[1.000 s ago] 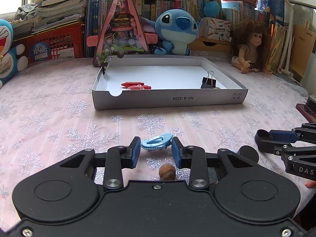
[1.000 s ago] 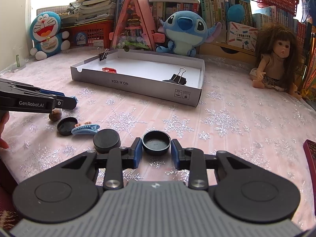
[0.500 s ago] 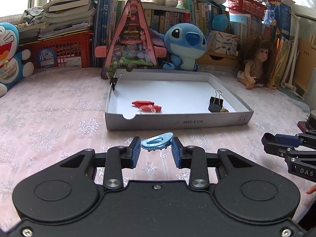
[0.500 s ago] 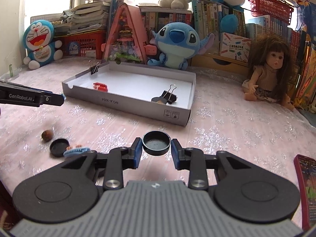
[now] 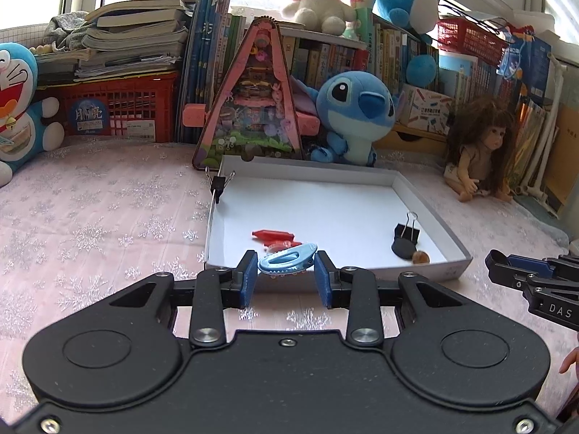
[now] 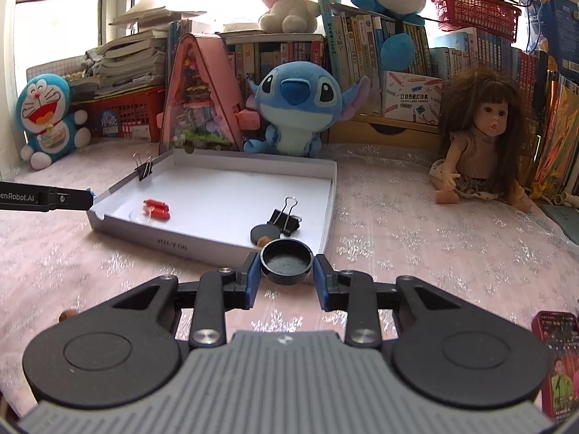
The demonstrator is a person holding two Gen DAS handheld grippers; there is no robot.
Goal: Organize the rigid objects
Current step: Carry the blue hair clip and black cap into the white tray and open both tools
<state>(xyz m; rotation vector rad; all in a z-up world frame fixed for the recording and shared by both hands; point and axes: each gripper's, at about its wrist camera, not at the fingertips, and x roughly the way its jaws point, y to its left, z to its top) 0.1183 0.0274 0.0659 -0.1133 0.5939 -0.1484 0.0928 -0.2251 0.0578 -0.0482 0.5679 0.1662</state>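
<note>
My left gripper (image 5: 286, 271) is shut on a light blue hair clip (image 5: 287, 257), held in the air just before the near wall of the white shallow box (image 5: 430, 195). My right gripper (image 6: 286, 271) is shut on a round black cap (image 6: 286, 260), hovering at the box's near right corner (image 6: 327, 224). Inside the box lie red clips (image 6: 156, 208), a black binder clip (image 6: 286, 218), a black disc (image 6: 264, 232) and a small brown nut (image 5: 419, 256). Another binder clip (image 5: 218, 184) is clamped on the box's left wall. The right gripper also shows at the left wrist view's right edge (image 5: 524, 271).
A pink snowflake cloth (image 5: 90, 217) covers the table. Behind the box stand a pink triangular toy house (image 5: 253, 101), a blue plush (image 5: 356, 108), a doll (image 6: 477, 137) and shelves of books. A phone-like card (image 6: 557, 354) lies at the near right. A brown nut (image 6: 67, 314) sits at the near left.
Both grippers rose and moved forward toward the box with their objects still gripped. The loose caps and clip left on the cloth have dropped out of view.
</note>
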